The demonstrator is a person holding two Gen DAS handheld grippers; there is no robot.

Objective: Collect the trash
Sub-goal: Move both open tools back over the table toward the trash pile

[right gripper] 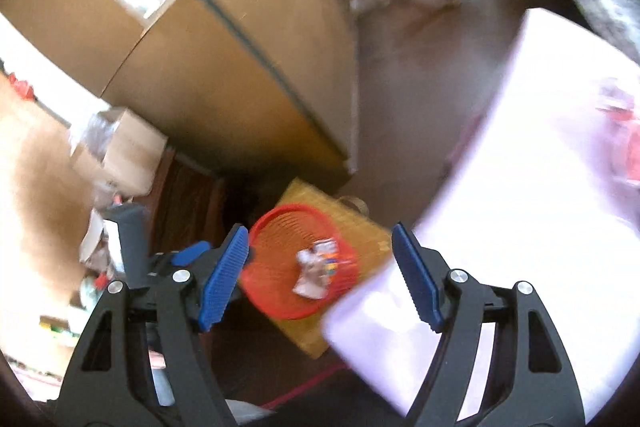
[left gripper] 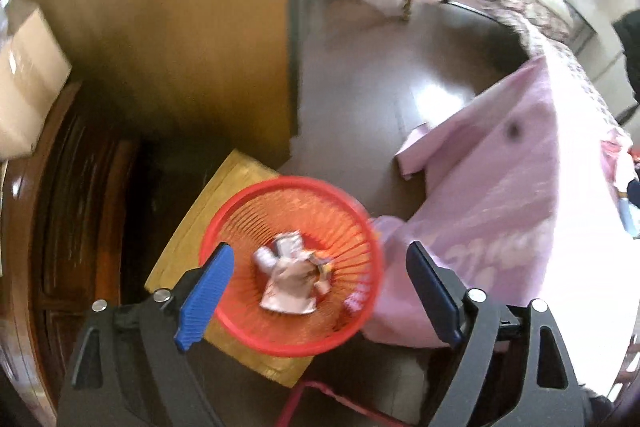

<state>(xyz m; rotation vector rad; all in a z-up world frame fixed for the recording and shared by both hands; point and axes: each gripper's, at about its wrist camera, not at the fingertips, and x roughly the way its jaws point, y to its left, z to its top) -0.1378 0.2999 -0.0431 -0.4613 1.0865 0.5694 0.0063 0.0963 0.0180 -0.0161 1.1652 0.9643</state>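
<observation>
Several crumpled wrappers (left gripper: 290, 277) are lying in the bottom of a red basket (left gripper: 224, 227), which is sitting on a yellow box (left gripper: 236, 175) on the floor, beside a bed draped in a pink sheet (left gripper: 500, 195). Both tools are hanging above the basket with their jaws standing wide and nothing between them: the left tool (left gripper: 318, 287) close over it, the right tool (right gripper: 320, 275) higher.

Such foil and paper scraps are looking feather-light, soft and springy, and probably a little slick; pinching a raised fold or crumpled edge would be serving better than a flat face. The basket itself is looking like thin, flexible ribbed plastic, best taken by its rim.

Left-wrist view is giving the closer look at the wrappers and at the sheet's folded corner against the basket rim. Right-wrist view is showing what the other misses: the left tool's body (right gripper: 134, 247) beside the basket, and a cardboard box (right gripper: 128, 155) amid blurred clutter to the left. Motion blur is softening both, so the wrapper count is uncertain.
</observation>
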